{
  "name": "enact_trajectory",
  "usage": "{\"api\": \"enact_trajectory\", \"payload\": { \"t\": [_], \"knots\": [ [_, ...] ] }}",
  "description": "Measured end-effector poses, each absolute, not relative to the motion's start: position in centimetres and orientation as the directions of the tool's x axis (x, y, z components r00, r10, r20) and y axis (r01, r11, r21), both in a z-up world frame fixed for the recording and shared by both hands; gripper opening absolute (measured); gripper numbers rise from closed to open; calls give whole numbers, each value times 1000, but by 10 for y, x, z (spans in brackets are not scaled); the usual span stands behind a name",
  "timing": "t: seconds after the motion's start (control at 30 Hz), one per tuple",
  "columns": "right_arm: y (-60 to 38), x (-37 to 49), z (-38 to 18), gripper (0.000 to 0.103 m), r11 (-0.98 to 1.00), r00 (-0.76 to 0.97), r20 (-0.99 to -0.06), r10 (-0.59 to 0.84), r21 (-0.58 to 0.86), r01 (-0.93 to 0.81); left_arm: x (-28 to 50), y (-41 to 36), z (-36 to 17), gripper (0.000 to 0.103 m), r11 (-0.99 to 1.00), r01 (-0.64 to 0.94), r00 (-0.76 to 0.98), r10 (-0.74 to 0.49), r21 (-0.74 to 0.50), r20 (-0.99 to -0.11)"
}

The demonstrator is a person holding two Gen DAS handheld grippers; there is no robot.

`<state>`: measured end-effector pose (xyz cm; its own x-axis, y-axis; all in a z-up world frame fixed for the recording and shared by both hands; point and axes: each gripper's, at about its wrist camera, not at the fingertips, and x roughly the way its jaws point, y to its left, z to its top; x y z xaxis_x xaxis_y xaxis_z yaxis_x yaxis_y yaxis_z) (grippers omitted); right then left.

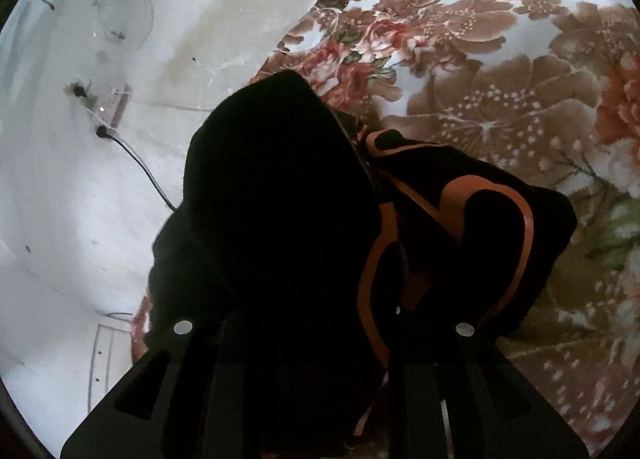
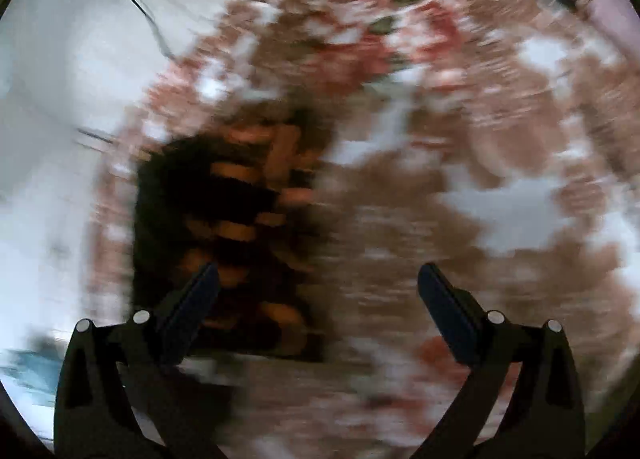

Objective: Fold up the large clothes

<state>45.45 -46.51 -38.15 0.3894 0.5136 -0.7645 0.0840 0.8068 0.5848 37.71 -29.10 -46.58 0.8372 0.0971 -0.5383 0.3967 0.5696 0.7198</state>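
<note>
Left wrist view: the left gripper [image 1: 320, 339] is clenched on a bunched black garment [image 1: 280, 199] with orange lettering [image 1: 460, 199]. The cloth swallows its fingers, so only the two outer arms show at the bottom edge. The bundle hangs straight ahead of the fingers over the near edge of a floral bedspread [image 1: 500, 99]. One dark lobe reaches up and to the left over the pale floor [image 1: 120, 199]; the printed part spreads to the right over the bed.

Right wrist view, badly smeared: the right gripper [image 2: 318, 295] is released, its dark fingers [image 2: 196, 307] standing wide apart with nothing between them. The same garment [image 2: 224, 231] shows as a dark patch with orange marks on the bedspread [image 2: 480, 179], ahead of the left finger and left of the centre line. Its long axis seems to run away from the camera.

By my reading, the left hand already has the cloth and is plainly the nearer; the right would have to swing left to catch a free edge.

The orange print looks like large curved letters, but no word or brand can be read. A black cable [image 1: 140, 167] trails on the floor.
</note>
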Motion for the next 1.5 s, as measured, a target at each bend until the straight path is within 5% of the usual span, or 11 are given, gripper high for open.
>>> {"api": "enact_trajectory", "payload": {
  "t": [0.1, 0.27, 0.43, 0.83, 0.87, 0.9, 0.93, 1.0, 1.1, 1.33, 1.5],
  "knots": [
    [-449, 482, -373, 98, 689, 338, -665, 666, 722, 62, 373, -296, -465, 18, 548, 396, 850, 85, 737, -520],
    [-385, 528, -355, 98, 657, 214, -631, 746, 749, -85, 368, -302, -465, 18, 529, 416, 861, 30, 739, -507],
    [-334, 559, -376, 98, 755, 110, -748, 655, 641, -137, 370, -303, -463, 18, 558, 422, 857, 11, 714, -515],
    [-311, 580, -420, 99, 753, -25, -763, 646, 642, -142, 369, -304, -458, 18, 564, 450, 852, -39, 692, -522],
    [-306, 581, -421, 97, 748, -47, -763, 644, 642, -169, 368, -305, -458, 18, 562, 457, 851, -50, 690, -524],
    [-305, 582, -420, 81, 745, -58, -765, 641, 639, -192, 367, -305, -458, 18, 554, 465, 850, -62, 690, -523],
    [-304, 582, -421, 53, 758, -65, -785, 616, 614, -222, 367, -305, -458, 18, 551, 470, 849, -69, 690, -524],
    [-307, 585, -425, 25, 768, -63, -799, 598, 594, -237, 367, -305, -457, 18, 543, 486, 843, -86, 684, -531],
    [-321, 582, -423, 16, 739, -72, -772, 631, 627, -245, 363, -308, -454, 18, 525, 502, 840, -107, 687, -532],
    [-346, 574, -382, 14, 796, -22, -829, 558, 543, -267, 348, -301, -405, 31, 554, 626, 749, -232, 549, -620],
    [-365, 572, -350, 14, 823, 18, -865, 502, 471, -319, 341, -266, -323, 57, 607, 697, 678, -387, 381, -624]
  ]
}}
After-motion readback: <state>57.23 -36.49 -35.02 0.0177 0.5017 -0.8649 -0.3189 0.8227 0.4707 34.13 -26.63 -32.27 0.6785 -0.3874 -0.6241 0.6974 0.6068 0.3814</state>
